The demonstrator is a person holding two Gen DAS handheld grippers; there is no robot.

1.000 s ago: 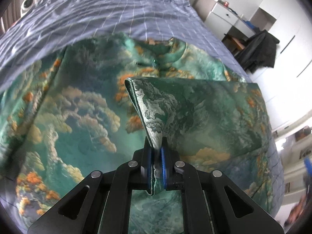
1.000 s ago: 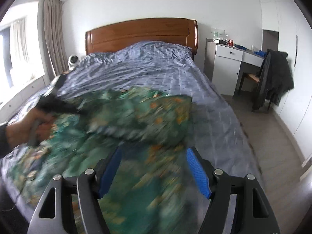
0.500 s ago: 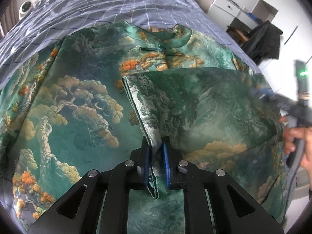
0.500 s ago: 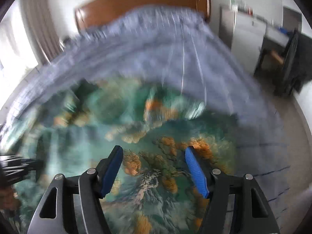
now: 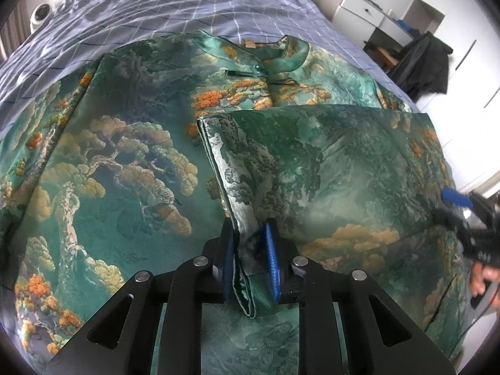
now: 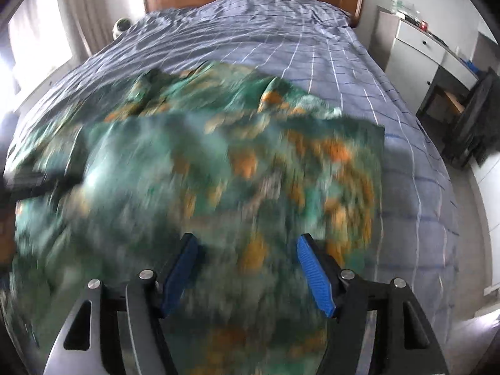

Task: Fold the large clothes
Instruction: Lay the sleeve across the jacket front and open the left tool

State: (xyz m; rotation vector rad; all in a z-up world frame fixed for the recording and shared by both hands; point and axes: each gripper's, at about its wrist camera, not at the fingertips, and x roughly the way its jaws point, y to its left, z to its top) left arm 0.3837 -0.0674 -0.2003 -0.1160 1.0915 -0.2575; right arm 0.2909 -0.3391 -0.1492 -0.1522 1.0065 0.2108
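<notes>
Letting go: the left gripper [image 5: 250, 259] has just been opening; its fingers [image 5: 271, 262] now stand slightly apart, with the folded sleeve edge [image 5: 247, 250] loose between them rather than pinched.
Garment: the green printed dress [image 5: 118, 162] lies spread over the bed [image 5: 187, 9], collar toward the headboard, one side flap [image 5: 328, 168] folded across its middle.
Right gripper [image 6: 247, 268]: fingers released and empty above the garment's blurred right side.
Meaning: the side fold looks laid; the opposite side likely comes next.
</notes>
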